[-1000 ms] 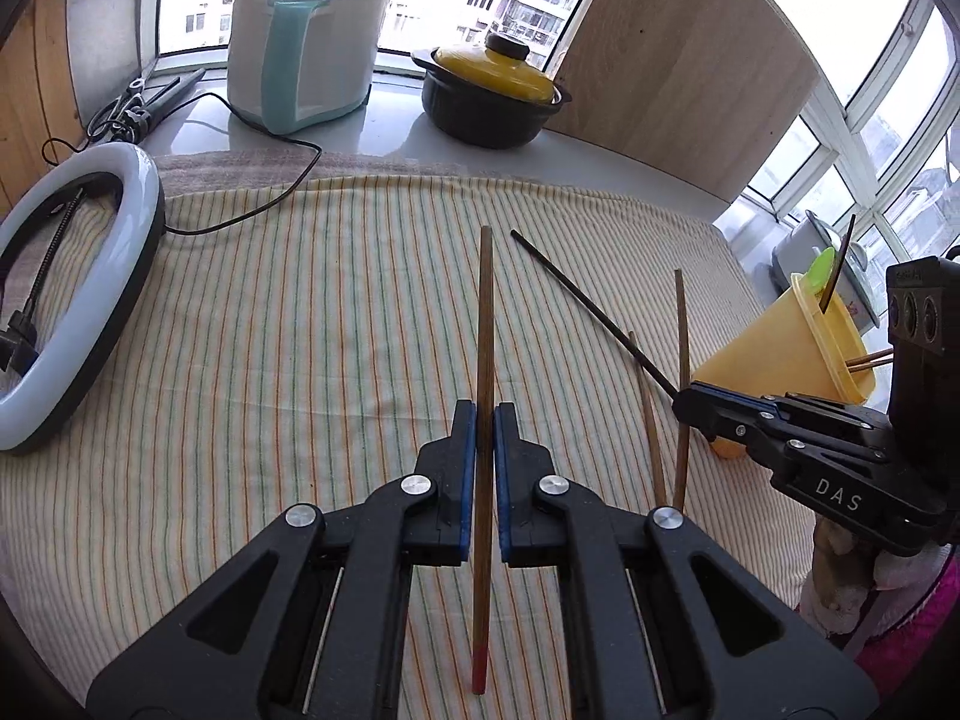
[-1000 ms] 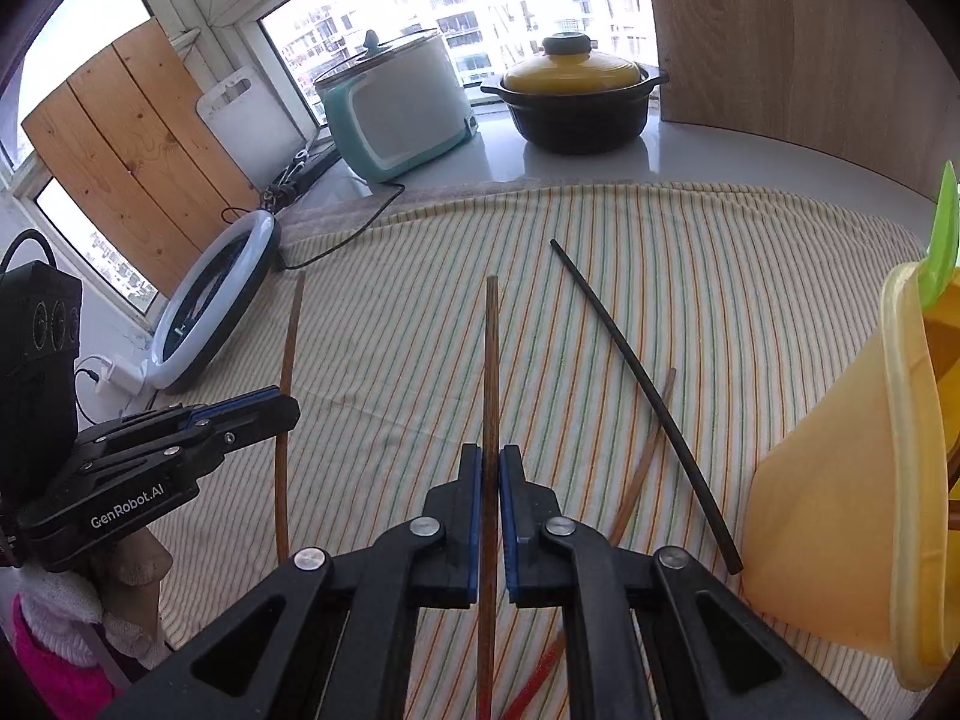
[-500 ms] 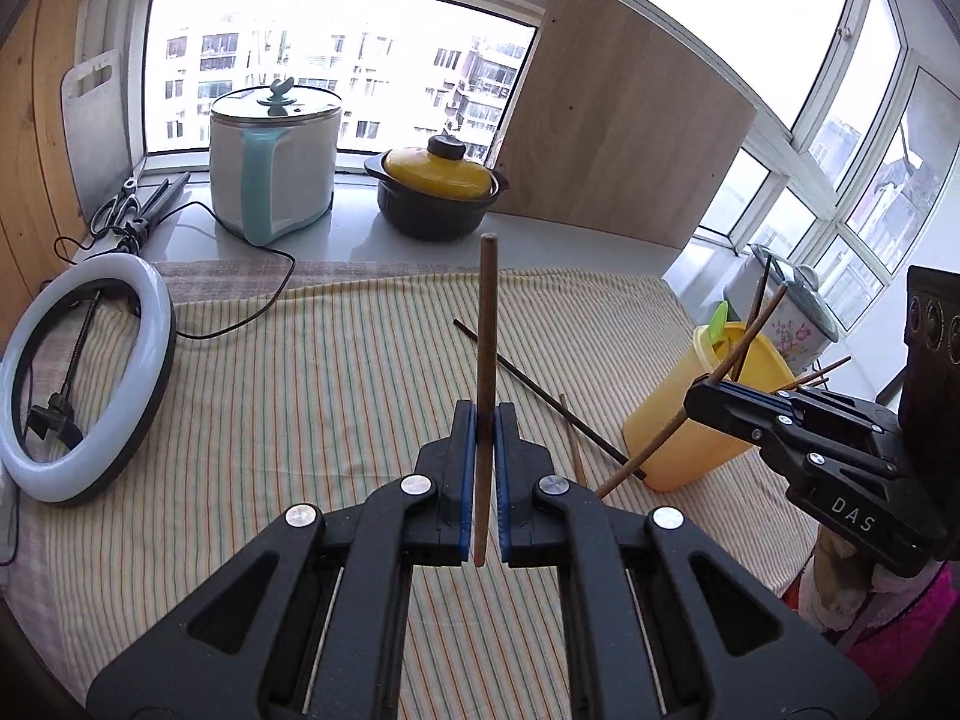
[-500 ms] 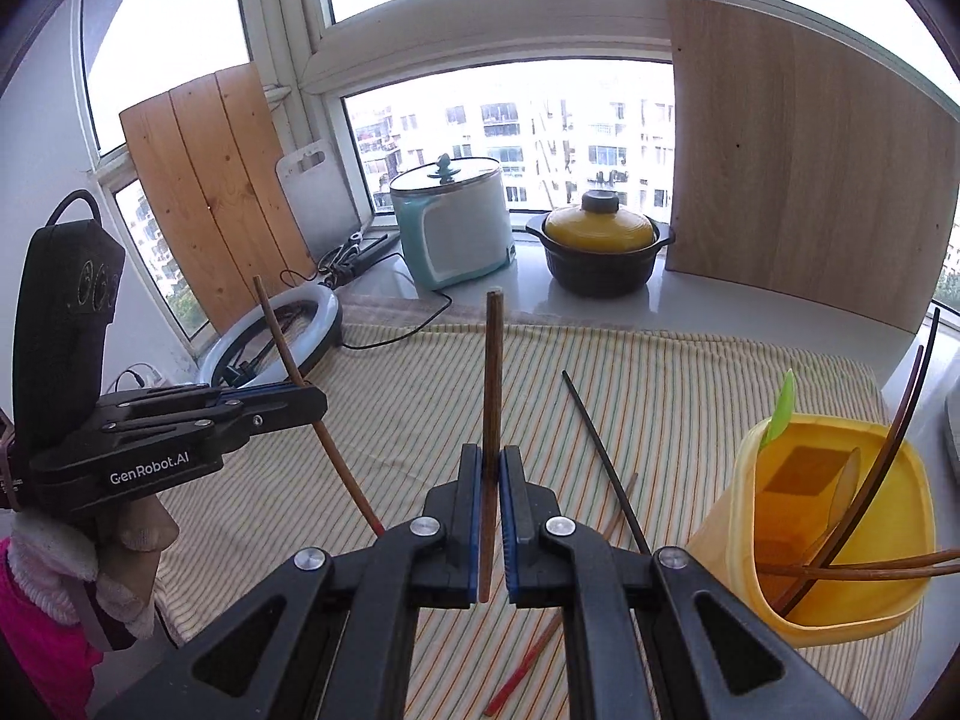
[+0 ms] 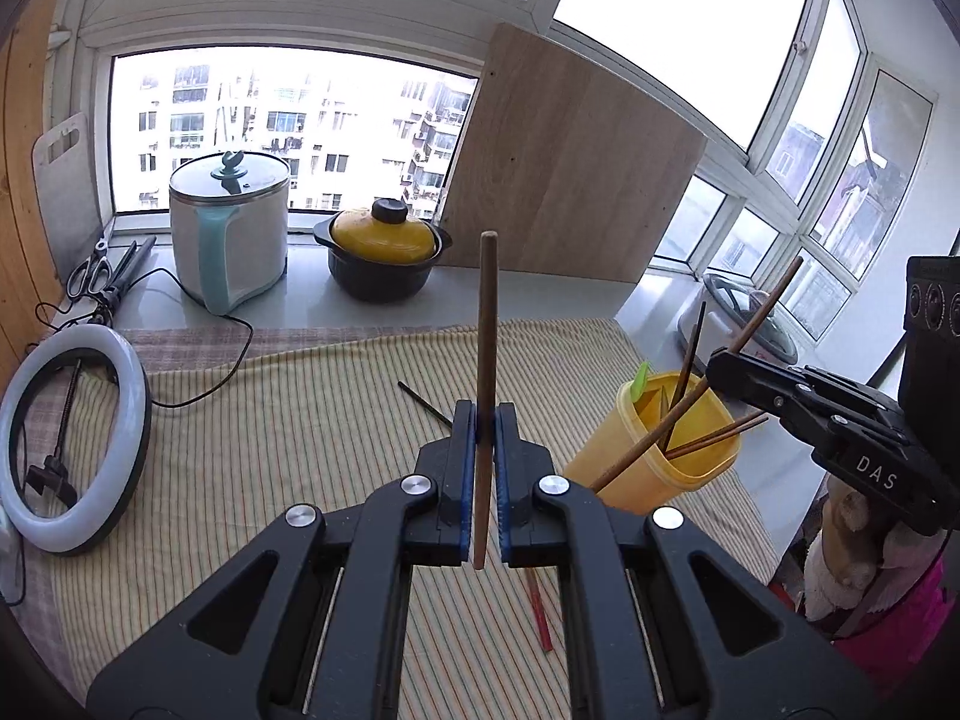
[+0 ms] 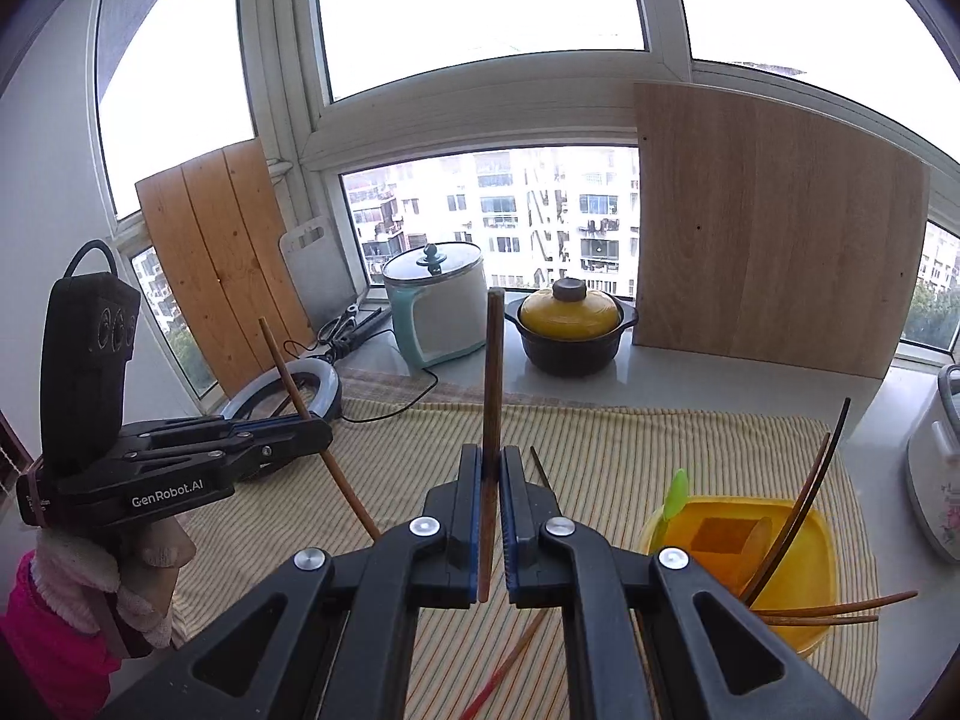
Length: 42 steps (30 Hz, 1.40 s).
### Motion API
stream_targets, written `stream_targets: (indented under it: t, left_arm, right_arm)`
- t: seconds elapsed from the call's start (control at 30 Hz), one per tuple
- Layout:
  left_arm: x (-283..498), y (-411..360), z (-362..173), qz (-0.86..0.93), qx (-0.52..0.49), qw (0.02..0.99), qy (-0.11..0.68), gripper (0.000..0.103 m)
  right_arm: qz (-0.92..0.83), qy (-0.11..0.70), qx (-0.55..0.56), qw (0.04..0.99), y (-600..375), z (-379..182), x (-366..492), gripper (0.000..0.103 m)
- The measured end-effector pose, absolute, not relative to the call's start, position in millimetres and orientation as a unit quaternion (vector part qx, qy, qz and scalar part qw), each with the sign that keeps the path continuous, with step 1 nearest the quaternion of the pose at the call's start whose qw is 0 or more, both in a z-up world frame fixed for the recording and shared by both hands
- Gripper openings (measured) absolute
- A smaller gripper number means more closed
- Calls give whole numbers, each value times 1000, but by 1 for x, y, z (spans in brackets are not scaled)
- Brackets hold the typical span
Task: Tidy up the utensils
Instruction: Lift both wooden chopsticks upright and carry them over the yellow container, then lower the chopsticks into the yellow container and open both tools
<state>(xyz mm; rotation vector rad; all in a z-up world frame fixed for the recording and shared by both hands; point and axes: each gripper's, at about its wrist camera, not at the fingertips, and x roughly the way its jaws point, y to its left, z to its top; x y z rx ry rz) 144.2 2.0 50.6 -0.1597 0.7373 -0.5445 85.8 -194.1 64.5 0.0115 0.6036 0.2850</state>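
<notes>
Left tongs (image 5: 485,420), lower centre of the left wrist view, are clamped on a brown chopstick (image 5: 485,360) that stands upright between their blue pads, its tip reaching above the far edge of the striped cloth (image 5: 270,450) covering the bench. At the right of the same view, the right tongs (image 5: 717,369) grip a second chopstick (image 5: 720,372), held on a slant with its lower end beside the yellow container (image 5: 654,474). The container stands at the right of the cloth and holds several chopsticks and a green utensil (image 5: 641,375). A black chopstick (image 5: 423,402) lies on the cloth just beyond the left tongs; a red-tipped stick (image 5: 537,612) lies on the cloth at lower centre. In the right wrist view, the second chopstick runs upright through the closed pads at centre frame, and the container appears at lower right. Upper background: a white cooker (image 5: 228,234), a yellow-lidded pot (image 5: 384,258), a wooden board (image 5: 564,168). A ring light (image 5: 72,438) lies at left.
</notes>
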Motion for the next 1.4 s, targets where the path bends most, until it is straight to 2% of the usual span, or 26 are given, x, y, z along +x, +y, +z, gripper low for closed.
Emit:
stream_targets:
  t: [0.43,0.73,1.4]
  left_arm:
    - [148,-42,92,-308,-81,893,319,4]
    - [155,-85,112,-337,-75,887,307,4]
    - [166,-153,79,-361,-54,862,353,4]
  right_arm:
    - [82,258,26,962,-263,105,68,3]
    - [48,260,32,964,-296,104,63,3]
    - [29,302,42,952,-323,69,63,3]
